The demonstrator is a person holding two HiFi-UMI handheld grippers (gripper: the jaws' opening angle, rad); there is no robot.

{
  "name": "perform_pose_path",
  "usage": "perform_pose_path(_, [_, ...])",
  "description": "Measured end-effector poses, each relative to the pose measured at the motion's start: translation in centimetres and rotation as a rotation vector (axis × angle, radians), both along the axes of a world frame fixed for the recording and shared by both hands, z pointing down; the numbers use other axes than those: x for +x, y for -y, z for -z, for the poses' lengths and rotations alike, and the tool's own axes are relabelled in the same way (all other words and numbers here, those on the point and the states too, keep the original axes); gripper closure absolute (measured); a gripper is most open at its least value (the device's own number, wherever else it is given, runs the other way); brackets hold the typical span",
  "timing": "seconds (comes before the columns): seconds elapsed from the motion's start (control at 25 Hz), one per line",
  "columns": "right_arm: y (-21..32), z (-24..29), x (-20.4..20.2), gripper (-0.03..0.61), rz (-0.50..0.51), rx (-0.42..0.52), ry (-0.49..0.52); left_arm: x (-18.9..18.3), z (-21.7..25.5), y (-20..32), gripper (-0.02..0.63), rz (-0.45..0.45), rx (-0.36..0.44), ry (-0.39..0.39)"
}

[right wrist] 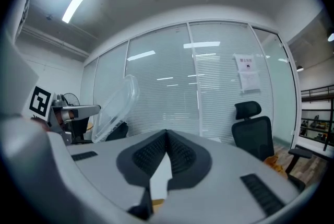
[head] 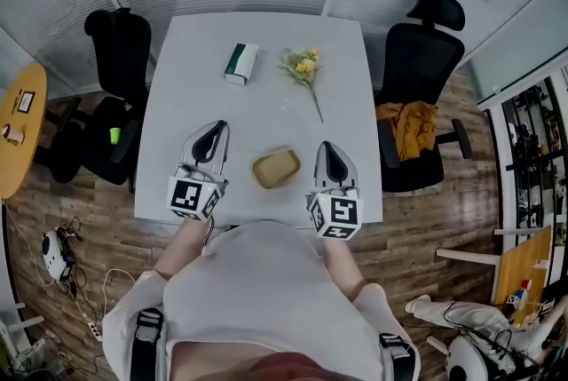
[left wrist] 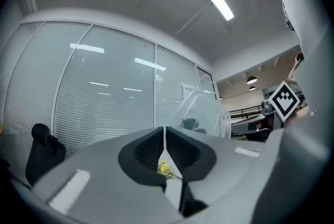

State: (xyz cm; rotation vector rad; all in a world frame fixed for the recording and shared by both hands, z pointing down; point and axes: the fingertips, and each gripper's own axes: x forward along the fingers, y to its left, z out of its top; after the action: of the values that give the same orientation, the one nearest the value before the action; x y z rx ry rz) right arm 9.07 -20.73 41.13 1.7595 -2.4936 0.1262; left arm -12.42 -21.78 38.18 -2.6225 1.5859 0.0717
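Between left gripper (head: 213, 136) and right gripper (head: 329, 154), tan tray (head: 276, 167) on table (head: 266, 42); fingers of both closed, empty.

Print on the wall notice (right wrist: 248, 72) is illegible.

The left gripper (head: 219, 127) and the right gripper (head: 327, 146) are pale grey, wedge-shaped shells. Each has black ribbed pads (left wrist: 148, 150) lining its jaws and, behind them, a white cube (head: 193, 197) printed with black square markers. The person wears a white short-sleeved shirt (head: 266, 281) with black shoulder straps (head: 145, 339).
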Motion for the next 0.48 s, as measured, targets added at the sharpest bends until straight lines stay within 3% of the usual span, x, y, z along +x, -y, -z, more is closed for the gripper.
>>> perform_pose_path(0.2, [-0.4, 0.5, -0.5, 0.571, 0.006, 0.002, 0.033, -1.3, -0.1, -1.3, 0.589, 0.029, 0.047, -0.03])
perform_pose_path(0.48, [-0.7, 0.9, -1.5, 0.571, 0.016, 0.012, 0.037, -2.9, -1.2, -2.1, 0.589, 0.061, 0.017, -0.052])
